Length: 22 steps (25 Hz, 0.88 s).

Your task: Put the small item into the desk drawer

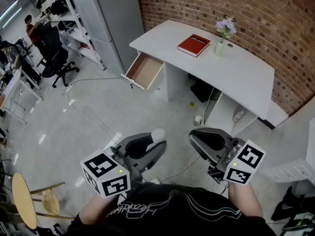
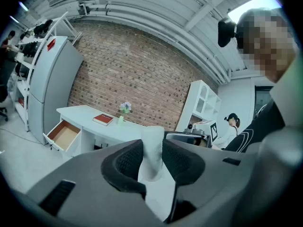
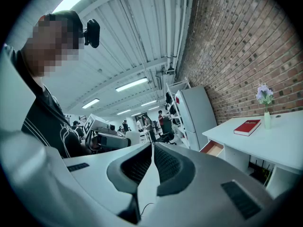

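While the left tool (image 1: 157, 144) clasps the item (image 1: 158, 133) — right tool (image 3: 152, 167) clenched — cables (image 1: 92, 118) lie before the drawer (image 1: 145, 71).

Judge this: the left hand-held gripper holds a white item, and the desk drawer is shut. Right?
No: the drawer is open, as the head view shows. The left hand-held gripper does hold the white item.

Overhead and gripper views, desk (image 1: 236, 68) common.
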{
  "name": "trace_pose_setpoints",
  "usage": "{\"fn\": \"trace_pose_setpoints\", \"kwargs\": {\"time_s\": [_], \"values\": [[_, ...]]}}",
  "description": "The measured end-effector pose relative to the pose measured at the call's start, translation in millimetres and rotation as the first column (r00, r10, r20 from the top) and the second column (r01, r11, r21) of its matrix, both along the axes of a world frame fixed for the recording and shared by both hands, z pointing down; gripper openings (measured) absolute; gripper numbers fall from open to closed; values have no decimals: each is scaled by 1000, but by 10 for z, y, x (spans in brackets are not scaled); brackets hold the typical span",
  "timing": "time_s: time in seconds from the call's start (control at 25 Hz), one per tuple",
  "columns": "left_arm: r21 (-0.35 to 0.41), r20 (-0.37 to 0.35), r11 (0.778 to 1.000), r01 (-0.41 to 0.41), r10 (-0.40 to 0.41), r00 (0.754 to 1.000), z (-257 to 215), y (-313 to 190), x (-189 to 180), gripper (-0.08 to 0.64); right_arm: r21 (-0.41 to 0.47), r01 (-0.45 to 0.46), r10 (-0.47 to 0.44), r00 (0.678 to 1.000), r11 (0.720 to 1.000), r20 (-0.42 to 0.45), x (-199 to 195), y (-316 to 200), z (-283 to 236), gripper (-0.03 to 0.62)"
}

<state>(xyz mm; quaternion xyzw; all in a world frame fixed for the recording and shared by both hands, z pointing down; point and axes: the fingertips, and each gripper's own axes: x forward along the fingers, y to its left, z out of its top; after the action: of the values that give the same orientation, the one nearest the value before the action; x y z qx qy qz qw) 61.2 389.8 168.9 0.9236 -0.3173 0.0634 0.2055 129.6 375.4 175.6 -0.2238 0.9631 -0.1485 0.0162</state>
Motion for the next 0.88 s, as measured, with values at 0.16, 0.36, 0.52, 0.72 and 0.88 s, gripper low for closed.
{"fn": "trace_pose_setpoints", "kwargs": {"time_s": [0.16, 0.36, 0.52, 0.72, 0.88], "values": [[2, 2, 1000, 1, -1, 1000, -25, 15, 1, 140, 6, 2, -2, 1000, 1000, 5, 1, 11, -20, 51], [15, 6, 1000, 28, -28, 1000, -54, 61, -118, 140, 7, 17, -17, 1000, 1000, 5, -111, 52, -26, 51], [9, -2, 998, 57, -57, 998, -44, 37, -227, 140, -15, 11, -10, 1000, 1000, 20, -180, -14, -17, 51], [4, -6, 997, 82, -82, 997, -30, -7, -306, 140, 1, 16, -16, 1000, 1000, 21, -242, -47, -52, 51], [0, 2, 996, 87, -87, 996, -22, -59, -335, 140, -8, 7, -7, 1000, 1000, 24, -201, -98, -11, 51]]}}
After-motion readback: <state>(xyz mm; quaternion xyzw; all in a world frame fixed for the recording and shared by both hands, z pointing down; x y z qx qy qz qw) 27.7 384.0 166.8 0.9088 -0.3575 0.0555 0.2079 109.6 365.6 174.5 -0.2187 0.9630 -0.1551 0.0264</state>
